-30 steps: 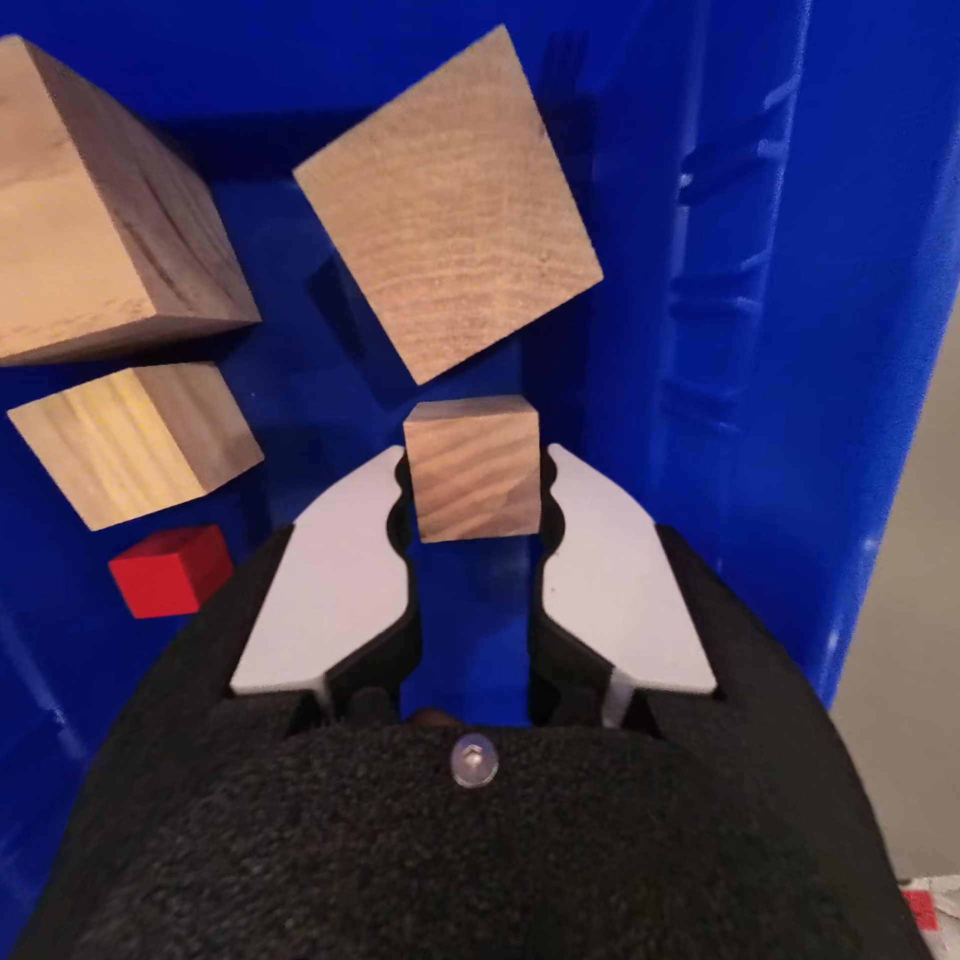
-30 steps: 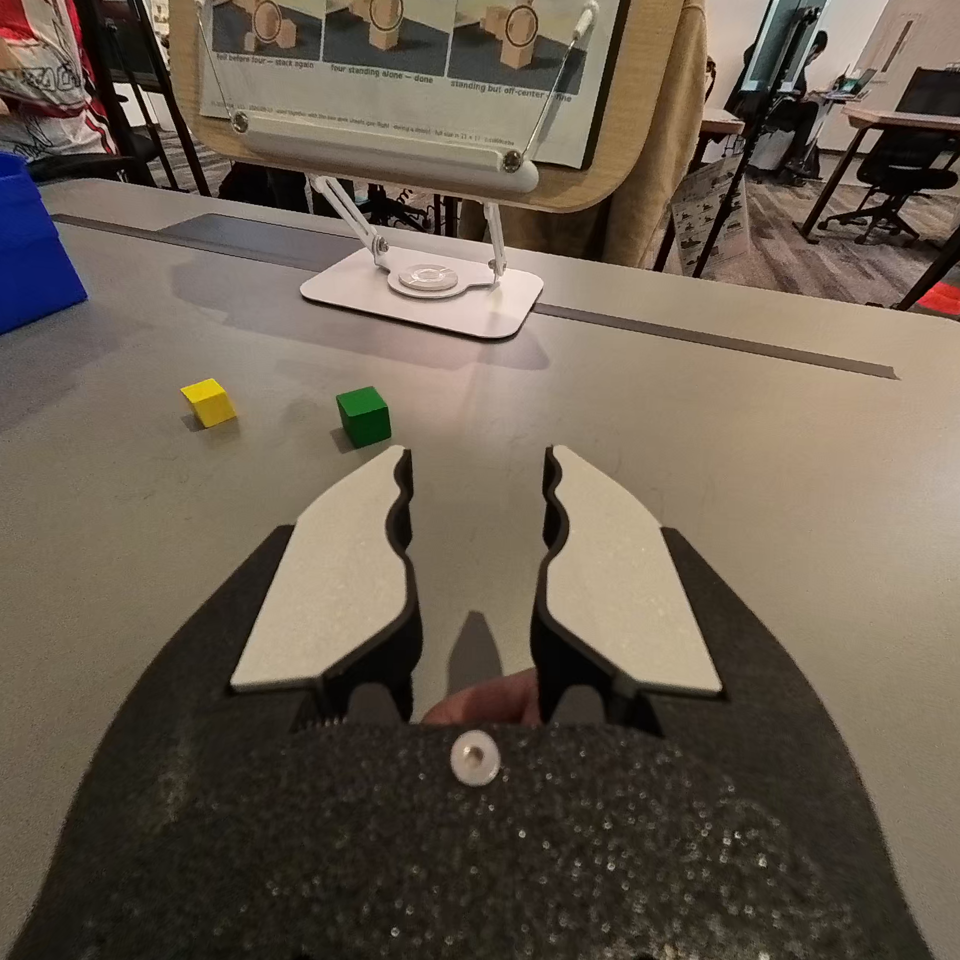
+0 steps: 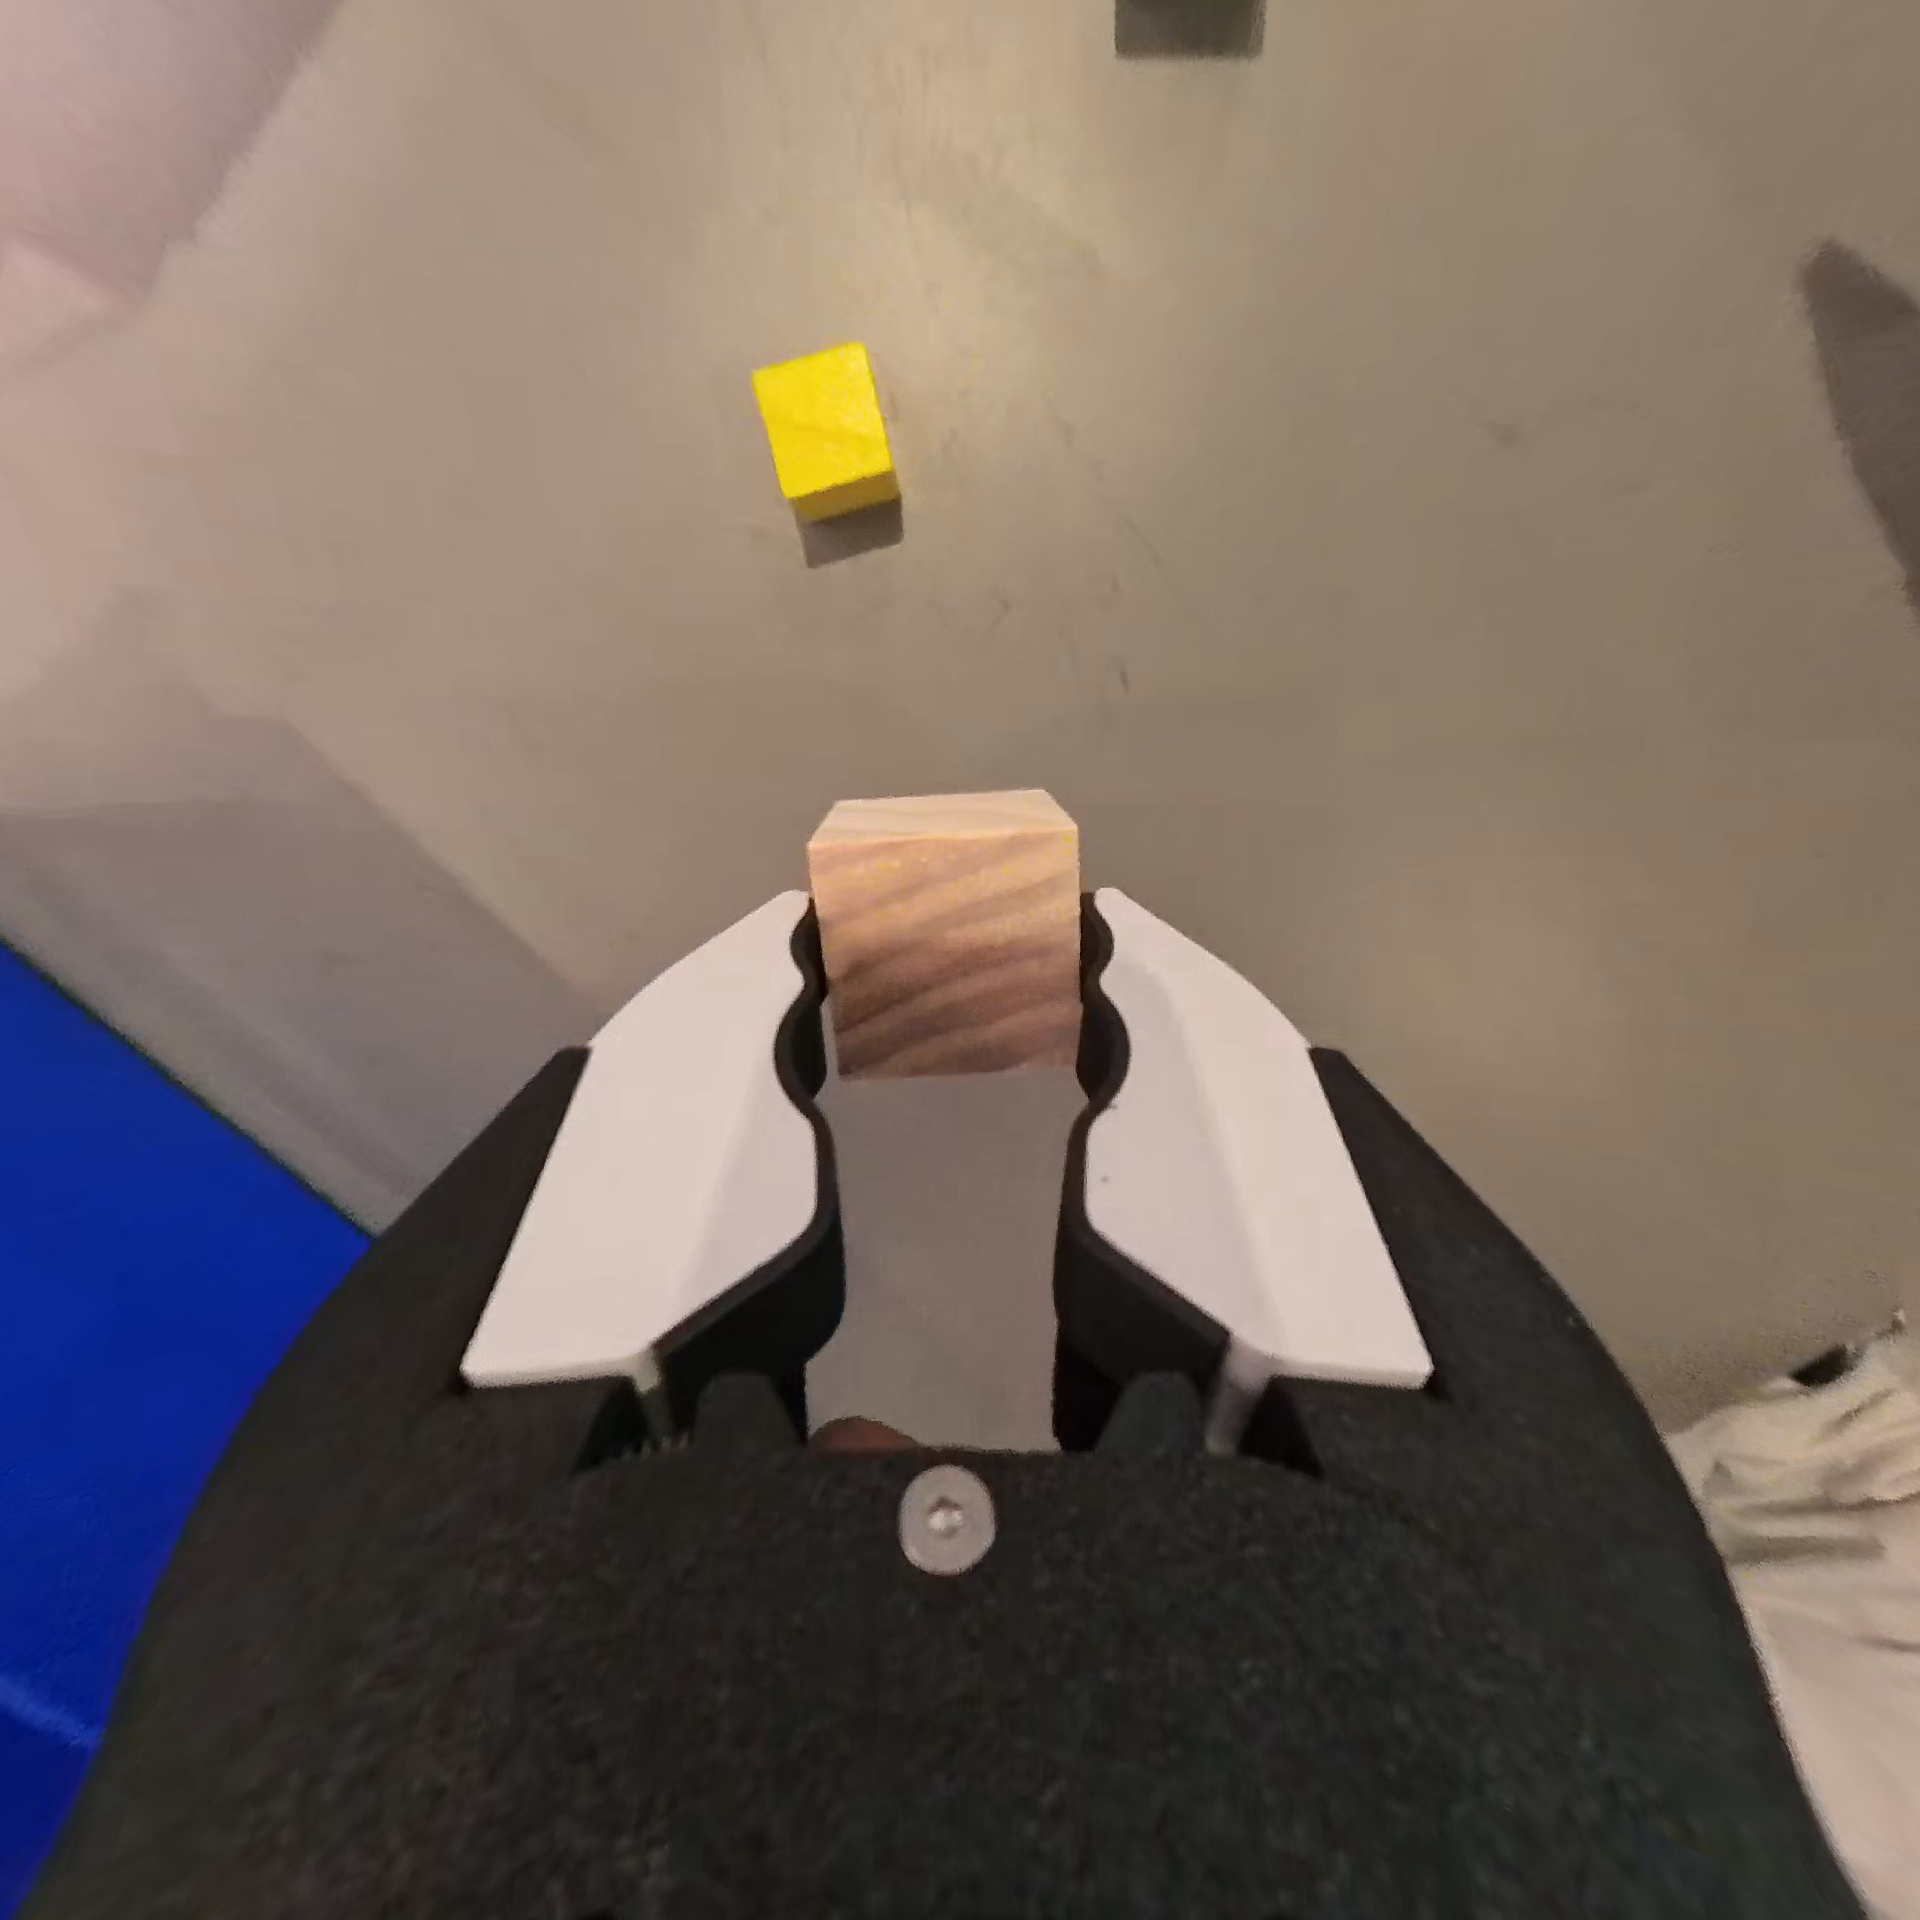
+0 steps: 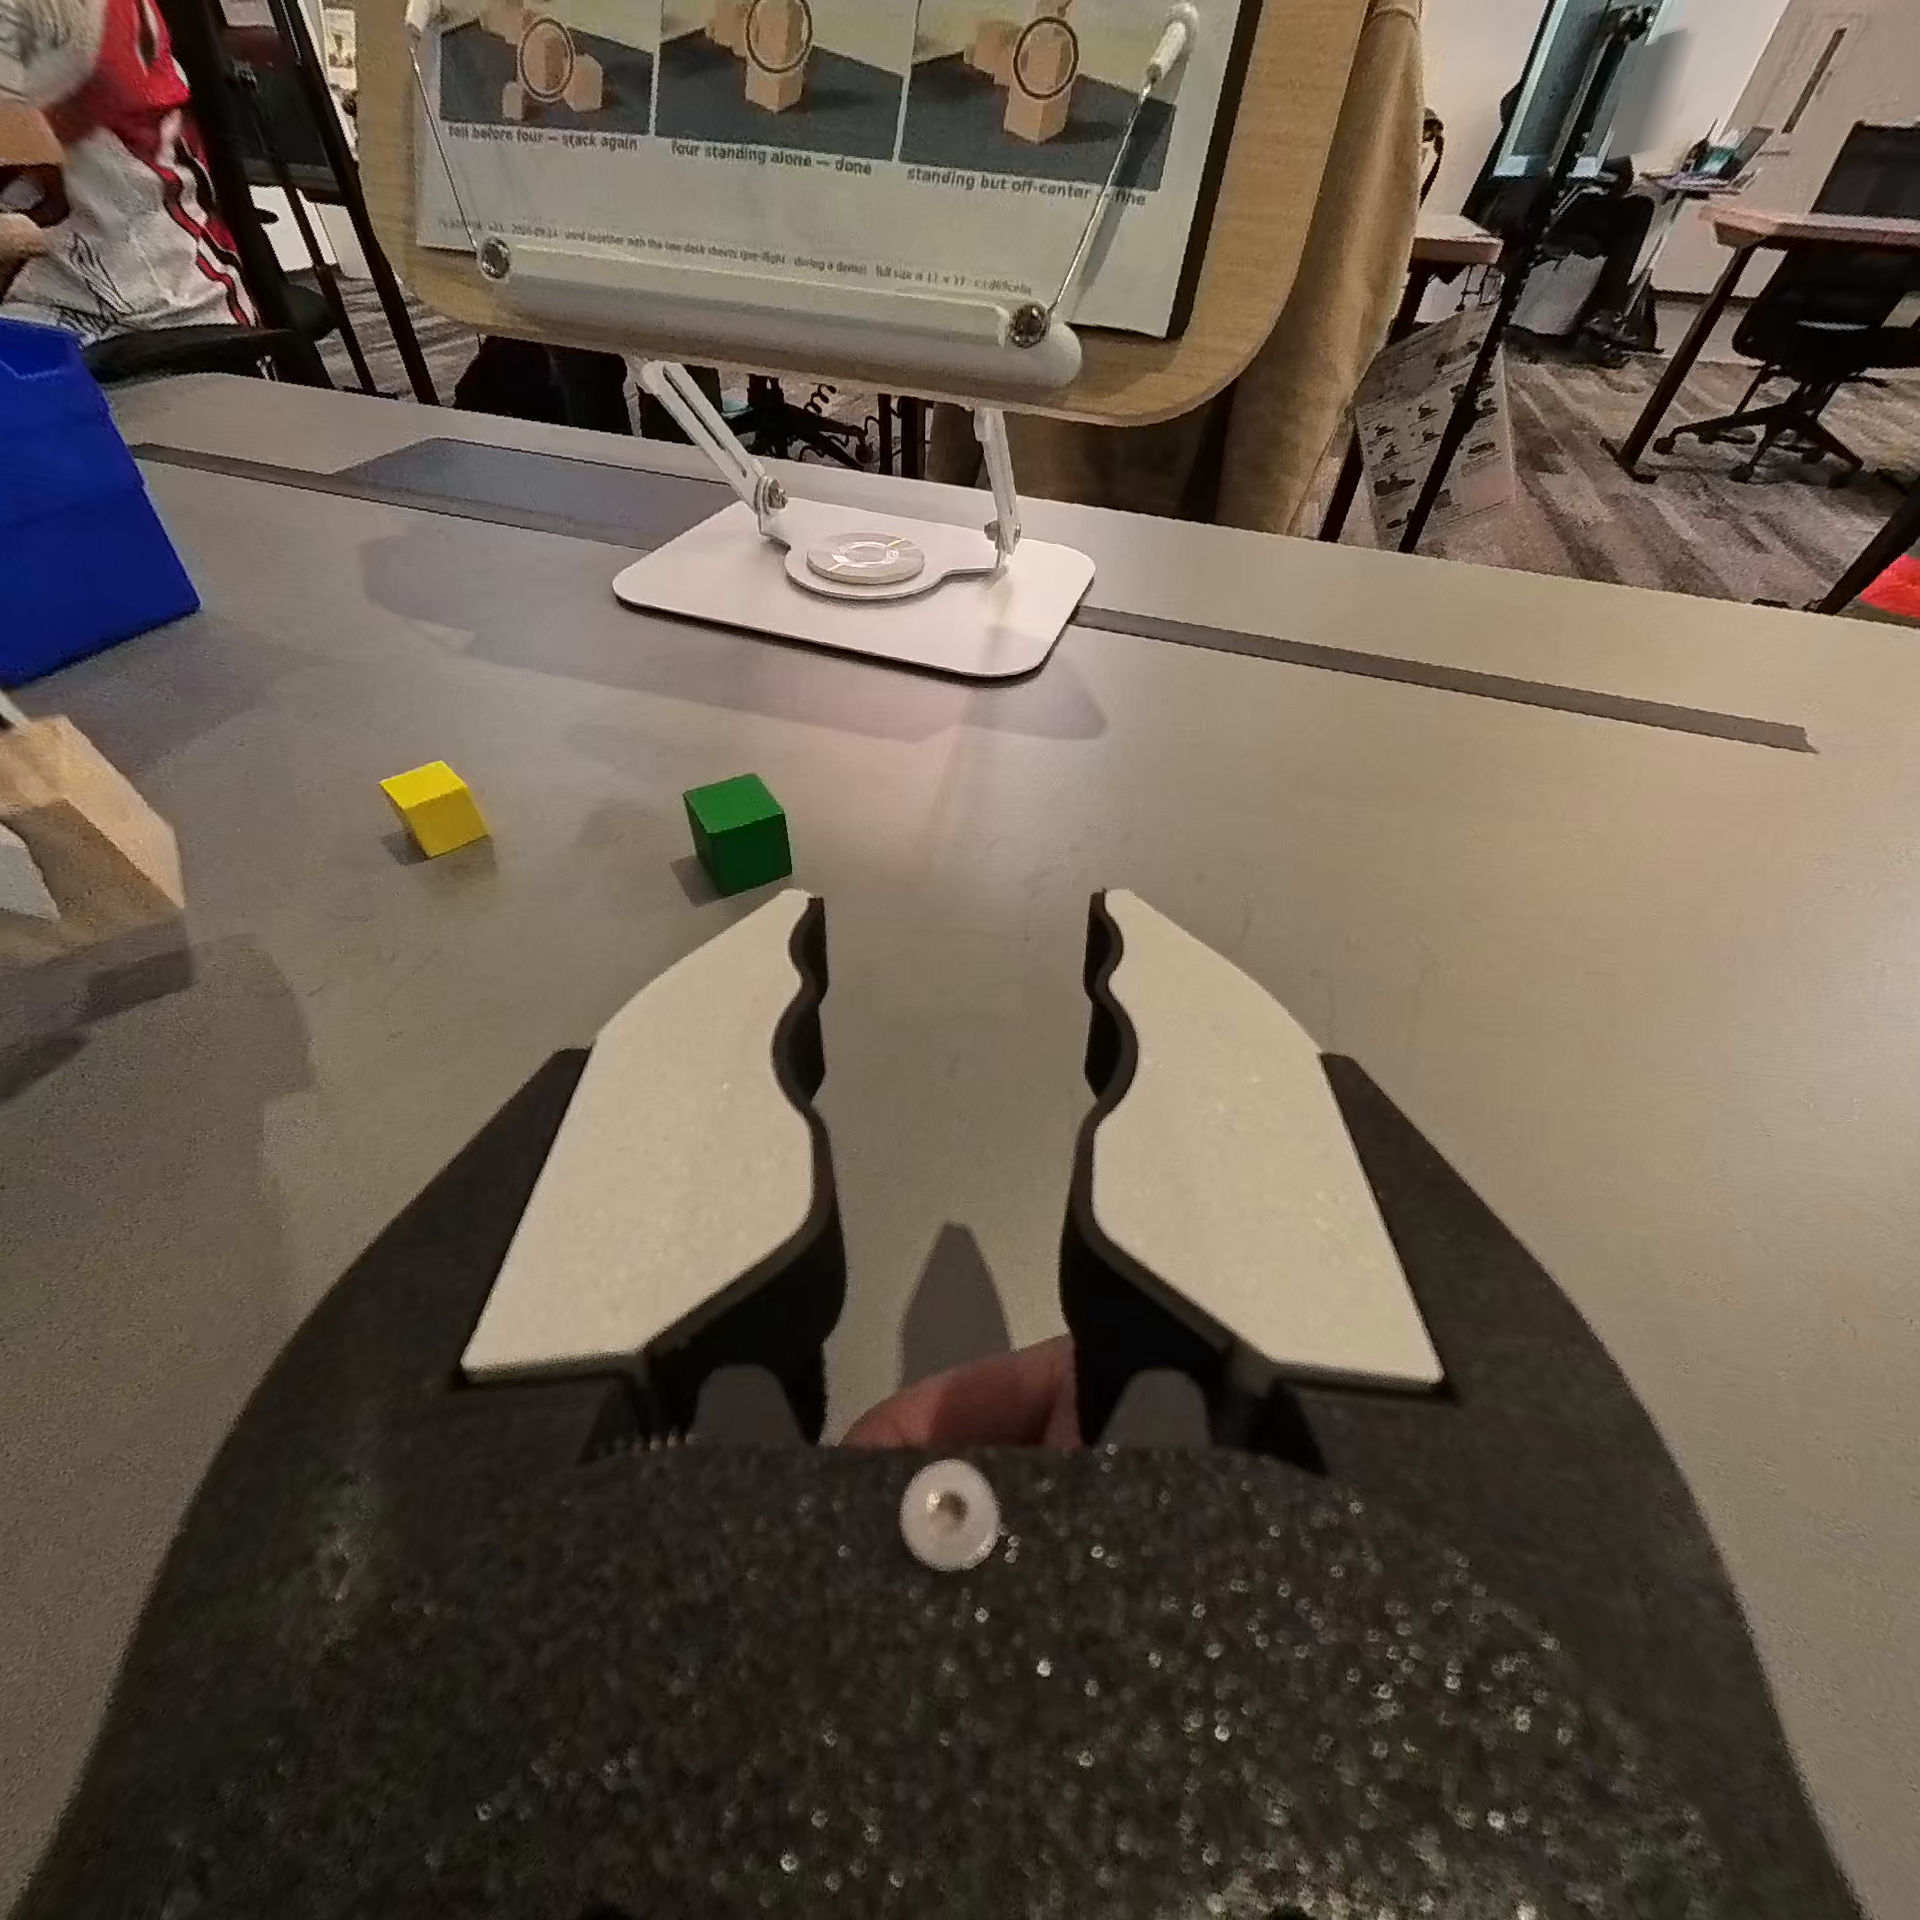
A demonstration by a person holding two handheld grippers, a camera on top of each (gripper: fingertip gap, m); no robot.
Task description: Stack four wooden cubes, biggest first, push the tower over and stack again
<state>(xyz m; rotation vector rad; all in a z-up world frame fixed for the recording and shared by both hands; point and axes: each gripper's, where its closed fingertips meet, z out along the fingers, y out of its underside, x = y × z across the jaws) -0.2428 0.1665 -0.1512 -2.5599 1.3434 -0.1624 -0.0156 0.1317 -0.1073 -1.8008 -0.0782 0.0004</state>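
My left gripper (image 3: 948, 951) is shut on a small wooden cube (image 3: 948, 948) and holds it in the air above the grey table (image 3: 1351, 623). The same cube shows at the left edge of the right wrist view (image 4: 94, 831), between the left gripper's fingers. My right gripper (image 4: 954, 935) is open and empty, low over the table (image 4: 1351, 935). The other wooden cubes are out of view.
A blue bin stands at the left, seen in the left wrist view (image 3: 125, 1299) and the right wrist view (image 4: 73, 540). A yellow cube (image 3: 826, 428) (image 4: 434, 807) and a green cube (image 4: 740, 831) lie on the table. A white stand (image 4: 862, 592) holding an instruction sheet stands at the back.
My left gripper has lifted the small wooden cube out of the blue bin and carried it over the table. The right gripper has not moved.
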